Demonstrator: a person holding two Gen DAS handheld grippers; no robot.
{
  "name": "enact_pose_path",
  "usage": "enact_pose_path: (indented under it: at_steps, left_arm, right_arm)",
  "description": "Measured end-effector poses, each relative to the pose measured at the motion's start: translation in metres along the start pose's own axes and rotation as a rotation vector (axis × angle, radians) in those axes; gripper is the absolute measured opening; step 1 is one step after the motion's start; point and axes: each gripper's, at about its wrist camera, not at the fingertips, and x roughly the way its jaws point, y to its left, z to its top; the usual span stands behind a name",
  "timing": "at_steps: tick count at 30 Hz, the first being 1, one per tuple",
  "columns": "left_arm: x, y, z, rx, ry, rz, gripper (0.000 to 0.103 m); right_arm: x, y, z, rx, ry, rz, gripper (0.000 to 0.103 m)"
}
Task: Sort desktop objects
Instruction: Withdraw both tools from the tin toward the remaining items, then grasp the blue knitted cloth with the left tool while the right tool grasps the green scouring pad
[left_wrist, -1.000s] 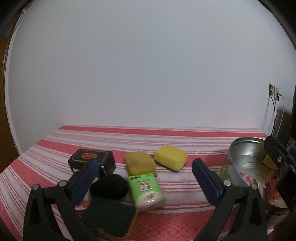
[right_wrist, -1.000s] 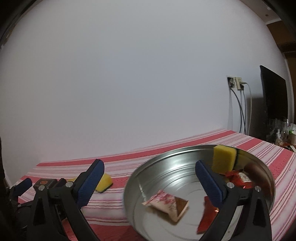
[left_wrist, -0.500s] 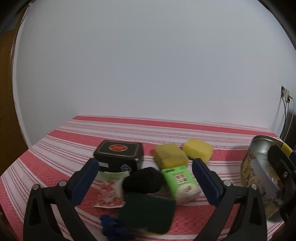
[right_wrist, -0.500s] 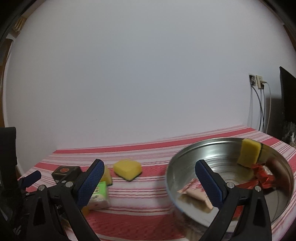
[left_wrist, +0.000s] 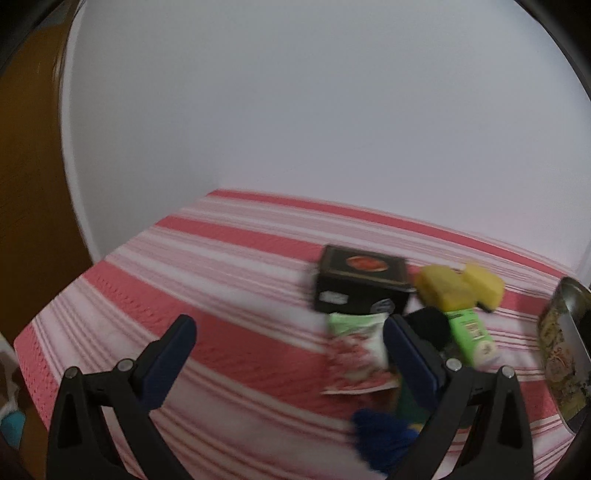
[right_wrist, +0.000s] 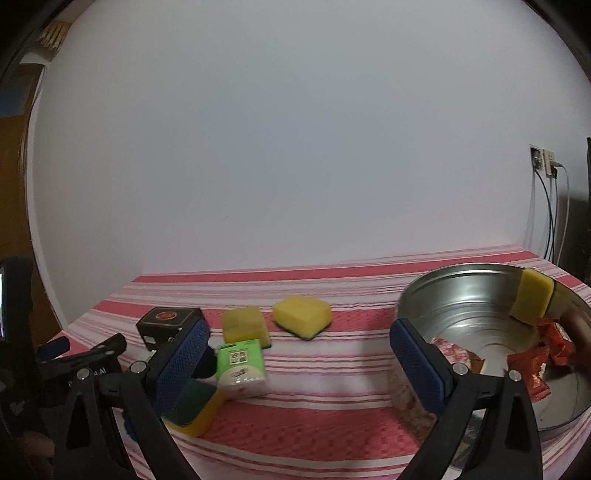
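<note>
On the red-and-white striped cloth lies a cluster: a black box (left_wrist: 360, 284) (right_wrist: 168, 325), two yellow sponges (left_wrist: 445, 290) (right_wrist: 303, 317), a green tissue pack (left_wrist: 471, 332) (right_wrist: 242, 363), a pink-and-green snack packet (left_wrist: 356, 350), a black ball (left_wrist: 428, 326), a green-topped sponge (right_wrist: 194, 404) and a blue item (left_wrist: 380, 439). My left gripper (left_wrist: 288, 354) is open, left of the cluster, holding nothing. My right gripper (right_wrist: 299, 360) is open between the cluster and a metal basin (right_wrist: 443, 295) (left_wrist: 565, 332), which holds a yellow sponge (right_wrist: 532, 301) and red packets (right_wrist: 532, 369).
A white wall backs the table. A wall socket with hanging cables (right_wrist: 545, 162) and a dark screen edge (right_wrist: 587, 206) stand at the far right. A brown wooden panel (left_wrist: 29, 184) borders the left. The cloth's left part (left_wrist: 166, 277) carries no objects.
Both grippers swung leftward. In the left wrist view the cluster slid from centre to the right. In the right wrist view the basin moved right and the cluster came into sight.
</note>
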Motion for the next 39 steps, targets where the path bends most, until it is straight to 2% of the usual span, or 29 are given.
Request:
enact_pose_path:
  at_steps: [3, 7, 10, 12, 14, 17, 21, 24, 26, 31, 32, 34, 36, 39]
  left_arm:
    - [0.001, 0.014, -0.002, 0.000, 0.031, 0.003, 0.102]
    - [-0.002, 0.026, -0.011, 0.067, 0.061, -0.013, 0.102]
    - [-0.003, 0.038, -0.017, 0.048, 0.104, -0.047, 0.102]
    - [-0.001, 0.046, -0.021, 0.013, 0.138, -0.084, 0.102]
    - [0.001, 0.055, -0.023, -0.026, 0.159, -0.106, 0.102]
    - [0.001, 0.062, -0.025, -0.051, 0.160, -0.099, 0.102]
    - [-0.002, 0.066, -0.029, -0.057, 0.158, -0.101, 0.102]
    - [-0.004, 0.069, -0.030, -0.056, 0.160, -0.099, 0.102]
    - [-0.005, 0.070, -0.032, -0.058, 0.159, -0.105, 0.102]
    - [-0.005, 0.062, -0.033, -0.035, 0.159, -0.129, 0.102]
    - [-0.006, 0.059, -0.033, -0.027, 0.158, -0.135, 0.102]
    - [-0.007, 0.051, -0.032, -0.002, 0.154, -0.153, 0.102]
    - [-0.008, 0.041, -0.033, 0.031, 0.151, -0.164, 0.102]
    - [-0.010, 0.031, -0.032, 0.063, 0.147, -0.161, 0.102]
  right_arm:
    - [0.004, 0.005, -0.003, 0.012, 0.049, 0.050, 0.100]
    - [0.010, 0.015, -0.006, 0.006, 0.130, 0.178, 0.100]
    - [0.021, 0.032, -0.011, -0.053, 0.221, 0.263, 0.100]
    - [0.034, 0.042, -0.017, -0.077, 0.310, 0.307, 0.100]
    - [0.048, 0.050, -0.024, -0.073, 0.398, 0.337, 0.100]
    - [0.070, 0.056, -0.033, -0.029, 0.509, 0.350, 0.099]
    - [0.089, 0.066, -0.039, 0.037, 0.579, 0.389, 0.099]
    - [0.093, 0.075, -0.037, 0.031, 0.582, 0.388, 0.098]
    - [0.091, 0.075, -0.037, 0.031, 0.577, 0.377, 0.076]
    - [0.082, 0.067, -0.037, -0.002, 0.567, 0.390, 0.070]
    - [0.078, 0.065, -0.036, -0.009, 0.551, 0.390, 0.058]
    - [0.073, 0.057, -0.032, -0.017, 0.509, 0.395, 0.047]
    - [0.069, 0.048, -0.029, -0.007, 0.491, 0.405, 0.044]
    - [0.069, 0.031, -0.031, -0.006, 0.519, 0.396, 0.044]
